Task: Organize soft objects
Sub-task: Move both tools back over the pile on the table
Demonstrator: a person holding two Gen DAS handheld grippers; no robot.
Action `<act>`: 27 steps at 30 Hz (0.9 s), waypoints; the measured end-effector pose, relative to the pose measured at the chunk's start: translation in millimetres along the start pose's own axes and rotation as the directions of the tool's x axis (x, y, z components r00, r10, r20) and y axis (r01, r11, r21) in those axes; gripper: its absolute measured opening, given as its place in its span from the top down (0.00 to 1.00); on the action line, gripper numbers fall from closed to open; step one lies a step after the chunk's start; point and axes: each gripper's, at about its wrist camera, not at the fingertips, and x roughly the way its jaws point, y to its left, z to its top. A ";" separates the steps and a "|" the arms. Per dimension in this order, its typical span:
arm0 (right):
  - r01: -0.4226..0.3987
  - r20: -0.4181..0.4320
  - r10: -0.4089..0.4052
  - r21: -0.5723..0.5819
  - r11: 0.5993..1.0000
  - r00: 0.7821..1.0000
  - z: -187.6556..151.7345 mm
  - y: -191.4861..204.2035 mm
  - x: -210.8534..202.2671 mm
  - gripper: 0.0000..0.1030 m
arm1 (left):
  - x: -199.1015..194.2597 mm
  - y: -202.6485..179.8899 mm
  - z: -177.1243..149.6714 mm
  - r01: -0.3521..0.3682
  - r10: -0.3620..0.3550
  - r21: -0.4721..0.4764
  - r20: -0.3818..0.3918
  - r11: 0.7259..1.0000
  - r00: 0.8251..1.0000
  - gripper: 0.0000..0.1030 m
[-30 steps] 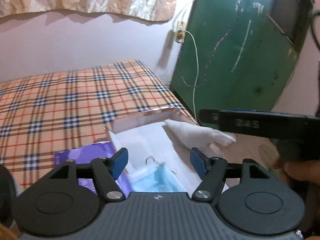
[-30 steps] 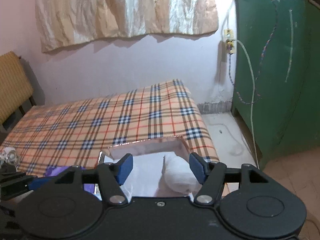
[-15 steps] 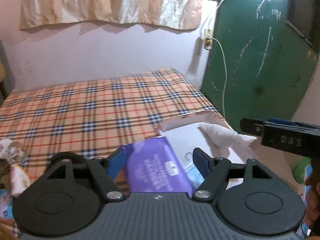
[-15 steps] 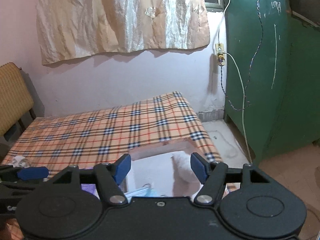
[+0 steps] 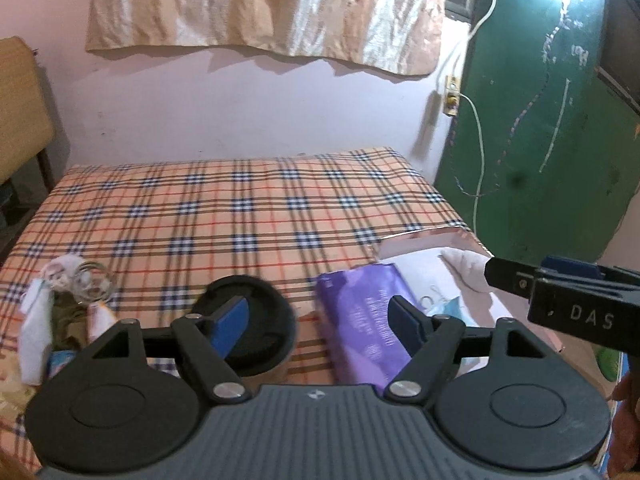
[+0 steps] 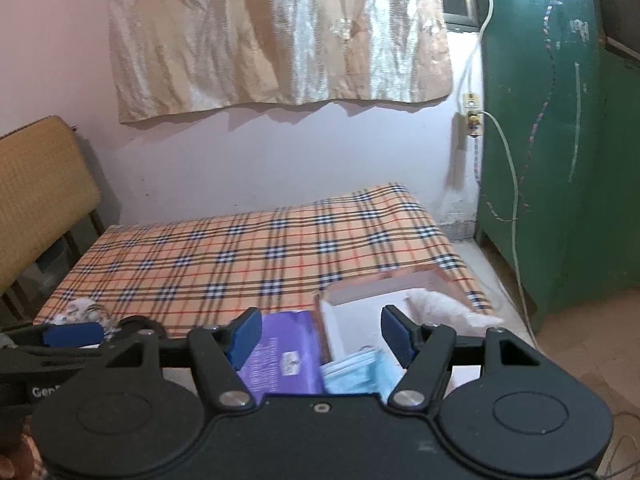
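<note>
A pink-rimmed white box lies on the right side of the bed. A white soft roll and blue face masks lie in it. A purple packet lies against its left wall. My left gripper hangs open above the packet and a black round lid, holding nothing. My right gripper is open too, over the purple packet, the masks and the box, with the roll beyond. Each gripper pokes into the other's view.
The plaid bed cover stretches to the pink wall. A heap of small things with white cloth and a glass sits at its left front. A green cabinet and a white cable stand right, a woven chair left.
Both grippers have drawn back and up from the box. In the left view the box slid from centre to right, and the black lid and left heap came into sight.
</note>
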 end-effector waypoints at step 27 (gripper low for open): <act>-0.200 -0.082 0.191 -0.138 0.970 0.978 -22.9 155.1 20.8 0.24 | -45.4 121.1 -24.1 -0.172 0.173 -0.162 -0.004 0.972 0.985 0.23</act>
